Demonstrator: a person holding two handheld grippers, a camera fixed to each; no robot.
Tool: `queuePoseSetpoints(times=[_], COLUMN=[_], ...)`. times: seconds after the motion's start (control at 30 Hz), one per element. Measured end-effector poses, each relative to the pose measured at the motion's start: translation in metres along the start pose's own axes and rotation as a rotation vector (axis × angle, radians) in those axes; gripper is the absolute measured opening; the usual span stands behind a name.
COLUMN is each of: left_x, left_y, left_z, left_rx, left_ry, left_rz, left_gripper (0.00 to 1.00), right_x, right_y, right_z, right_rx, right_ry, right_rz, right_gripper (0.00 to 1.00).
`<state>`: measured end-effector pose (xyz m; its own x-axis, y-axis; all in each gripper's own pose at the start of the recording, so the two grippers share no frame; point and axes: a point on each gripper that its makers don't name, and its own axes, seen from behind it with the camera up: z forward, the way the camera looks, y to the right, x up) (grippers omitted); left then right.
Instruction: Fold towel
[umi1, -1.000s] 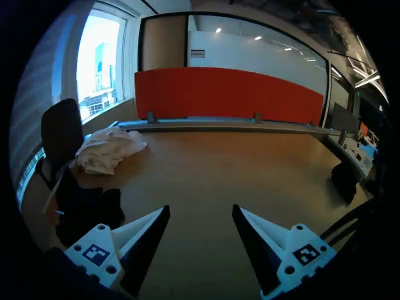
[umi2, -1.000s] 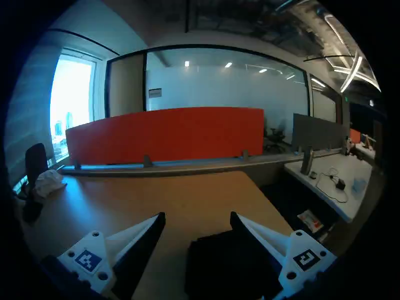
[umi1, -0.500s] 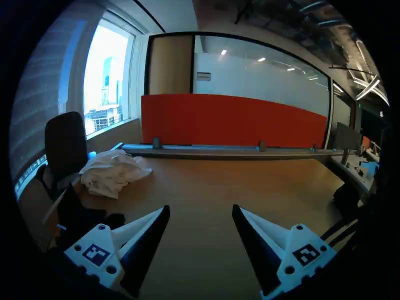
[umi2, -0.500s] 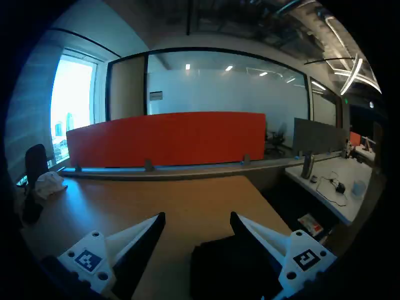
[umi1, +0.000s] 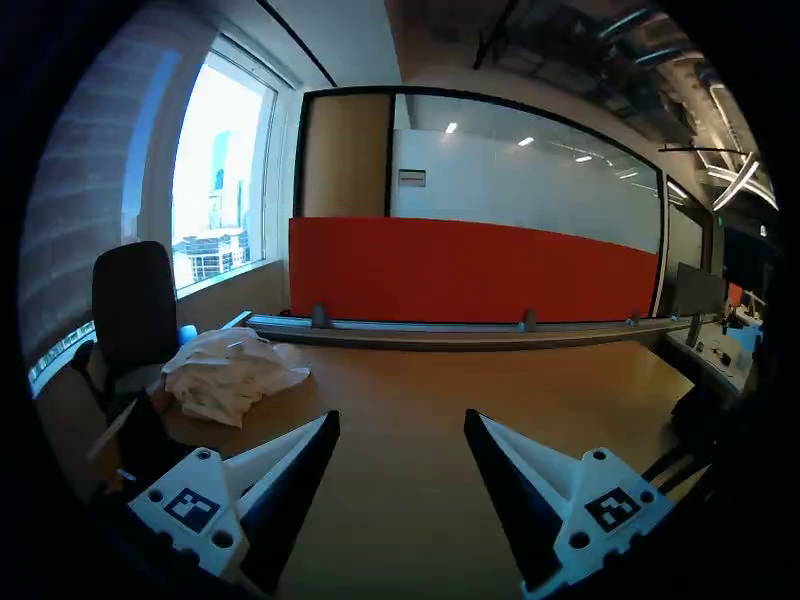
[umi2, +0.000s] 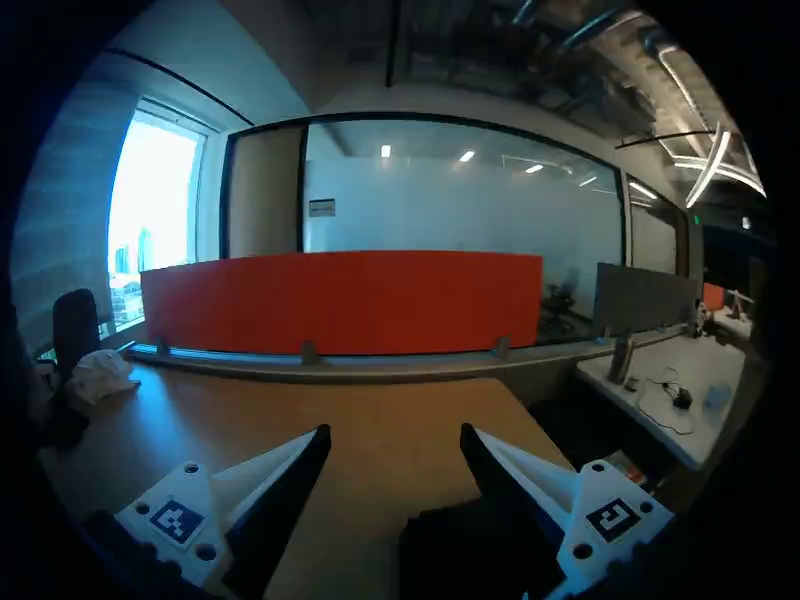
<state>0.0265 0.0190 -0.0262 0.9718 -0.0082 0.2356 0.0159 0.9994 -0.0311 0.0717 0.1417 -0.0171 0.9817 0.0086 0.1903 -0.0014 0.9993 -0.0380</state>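
Note:
A crumpled white towel (umi1: 233, 373) lies in a heap on the wooden table (umi1: 430, 400), at the far left in the left gripper view. It also appears small and distant as the white towel (umi2: 100, 375) at the left in the right gripper view. My left gripper (umi1: 400, 432) is open over bare table, well short of the towel, with nothing between its fingers. My right gripper (umi2: 393, 442) is open too, above the table (umi2: 330, 420), far from the towel. A dark folded cloth (umi2: 470, 550) lies just below its fingers.
A red divider panel (umi1: 470, 270) runs along the table's far edge. A black office chair (umi1: 133, 305) stands beside the towel near the window. Dark items (umi1: 150, 440) sit at the table's near left. A second desk (umi2: 670, 390) with cables stands to the right.
Both grippers have tilted upward, so the table and towel sit lower in each view. Both stay open.

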Motion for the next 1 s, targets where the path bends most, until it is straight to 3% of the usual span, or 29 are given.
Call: queuePoseSetpoints(times=[0.37,1.0], left_x=[0.016,0.025], left_y=[-0.003,0.0], left_z=[0.008,0.015], left_rx=[-0.013,-0.042], left_ry=[0.037,0.059], left_rz=[0.0,0.005], left_gripper=[0.92,0.92], right_x=[0.023,0.035], right_y=[-0.041,-0.096], right_z=[0.006,0.012], right_rx=[0.016,0.037], right_ry=[0.043,0.078], right_rz=[-0.017,0.014], right_gripper=[1.0,1.0])
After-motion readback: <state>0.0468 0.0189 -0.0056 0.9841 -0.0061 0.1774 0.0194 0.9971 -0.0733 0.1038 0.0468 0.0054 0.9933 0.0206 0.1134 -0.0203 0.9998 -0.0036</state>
